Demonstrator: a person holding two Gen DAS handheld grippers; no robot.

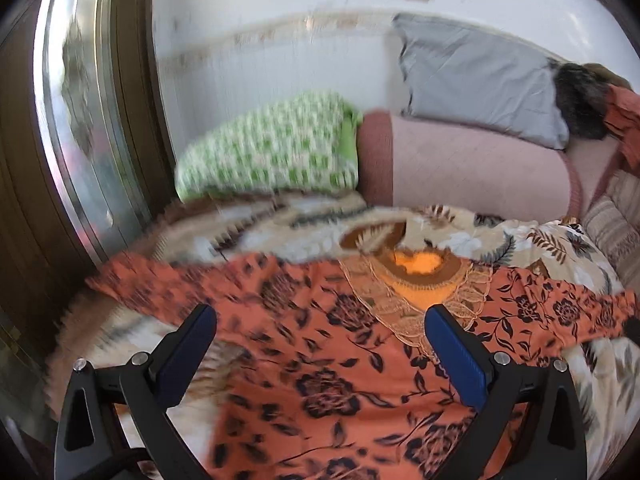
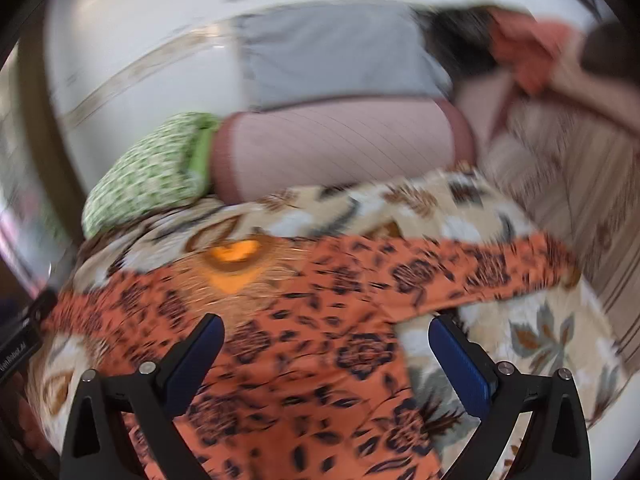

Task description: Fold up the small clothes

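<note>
Left wrist view: orange floral garment beneath the spread left claw.

Home, bedroom or sleeping corner. Bed covered with beige floral blanket. At head: green-white checked pillow, pink bolster, grey pillow leaning on white wall. Dark wooden door frame at left. Orange floral garment spread on blanket. Both views motion-blurred.
</note>
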